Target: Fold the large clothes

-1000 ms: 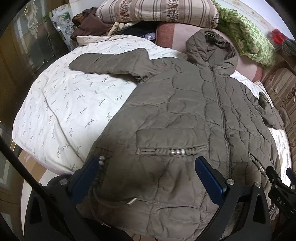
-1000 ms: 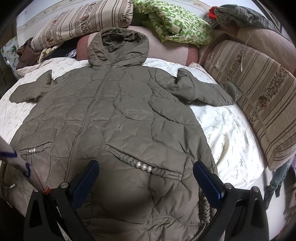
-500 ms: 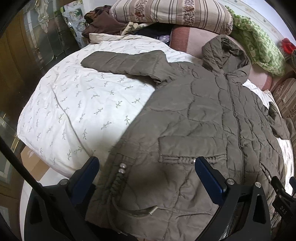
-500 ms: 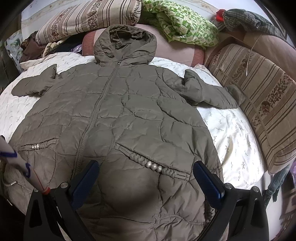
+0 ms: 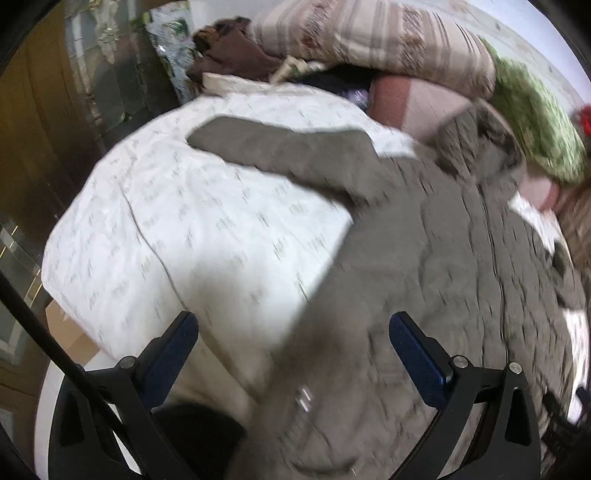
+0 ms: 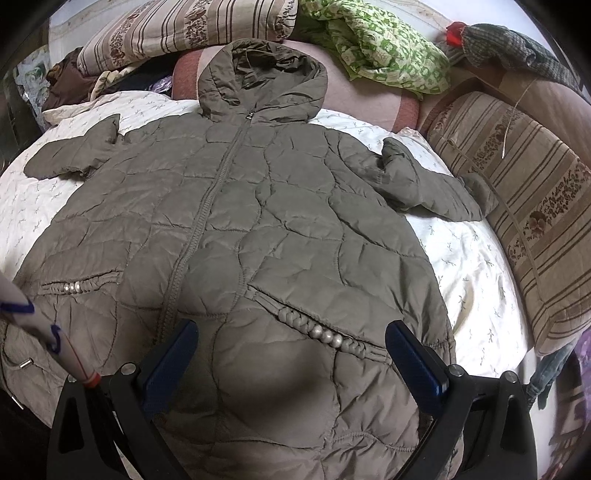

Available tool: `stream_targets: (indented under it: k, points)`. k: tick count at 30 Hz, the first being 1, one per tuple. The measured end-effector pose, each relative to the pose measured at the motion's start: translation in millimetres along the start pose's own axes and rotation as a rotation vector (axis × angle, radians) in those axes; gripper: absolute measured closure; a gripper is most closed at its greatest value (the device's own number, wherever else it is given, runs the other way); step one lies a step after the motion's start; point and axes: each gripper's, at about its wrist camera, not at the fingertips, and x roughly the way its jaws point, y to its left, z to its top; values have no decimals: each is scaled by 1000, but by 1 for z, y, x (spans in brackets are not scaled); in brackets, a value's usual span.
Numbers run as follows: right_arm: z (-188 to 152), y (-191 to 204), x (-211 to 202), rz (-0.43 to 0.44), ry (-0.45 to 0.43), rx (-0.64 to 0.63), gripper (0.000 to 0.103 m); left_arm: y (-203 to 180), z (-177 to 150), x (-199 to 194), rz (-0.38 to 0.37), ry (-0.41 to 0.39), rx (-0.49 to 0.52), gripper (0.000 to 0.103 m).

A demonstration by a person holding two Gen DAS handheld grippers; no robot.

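Note:
A large olive quilted hooded jacket (image 6: 266, 229) lies flat, front up and zipped, on a white patterned bed sheet (image 6: 469, 266), hood toward the pillows and both sleeves spread out. My right gripper (image 6: 291, 343) is open and empty above the jacket's lower front, near the right pocket. In the blurred left wrist view the jacket (image 5: 424, 266) fills the right side, its sleeve (image 5: 280, 151) reaching left. My left gripper (image 5: 293, 339) is open and empty over the jacket's left hem edge and the sheet (image 5: 184, 236).
Striped pillows (image 6: 177, 33), a green patterned blanket (image 6: 376, 44) and dark clothes (image 5: 232, 55) pile at the bed's head. A long striped bolster (image 6: 524, 206) lines the right side. A wooden wardrobe (image 5: 40, 122) stands left of the bed.
The left gripper has swung left, from above the left pocket to the jacket's left edge, and its view is now blurred. The right gripper has edged slightly toward the jacket. The jacket lies unmoved.

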Motion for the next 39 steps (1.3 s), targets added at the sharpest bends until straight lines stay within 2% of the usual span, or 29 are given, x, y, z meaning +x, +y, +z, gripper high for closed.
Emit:
stream_targets:
  k: [5, 8, 12, 15, 19, 22, 27, 31, 32, 33, 34, 35, 37, 39]
  points:
    - [5, 3, 6, 7, 14, 4, 0, 40, 59, 23, 14, -61, -70, 0]
    - [6, 4, 12, 3, 25, 0, 0, 65, 98, 49, -32, -71, -105, 0]
    - [9, 2, 26, -9, 53, 7, 0, 98, 148, 98, -103, -39, -174, 2]
    - [11, 0, 40, -25, 87, 14, 0, 131, 181, 147, -167, 20, -304, 7]
    - [16, -2, 58, -29, 125, 25, 0, 158, 203, 205, -260, 85, -441, 16]
    - [24, -1, 65, -44, 120, 18, 0, 165, 213, 239, -293, 114, -487, 16]
    - [36, -1, 76, -60, 113, 23, 0, 168, 220, 280, -268, 146, -516, 16]
    - [40, -4, 89, -54, 140, 48, 0, 164, 229, 288, -230, 118, -501, 16]
    - [40, -4, 90, -52, 145, 55, 0, 160, 233, 289, -207, 122, -481, 22]
    - [39, -6, 92, -48, 151, 66, 0, 157, 237, 289, -178, 124, -463, 33]
    - [39, -7, 93, -42, 157, 77, 0, 152, 240, 289, -133, 133, -439, 66]
    - [39, -8, 94, -38, 160, 86, 0, 149, 243, 289, -120, 152, -418, 81]
    - [38, -12, 94, -32, 159, 103, 0, 144, 246, 279, -126, 155, -413, 87]
    - [38, -13, 91, -32, 148, 105, 0, 136, 250, 258, -137, 119, -396, 89]
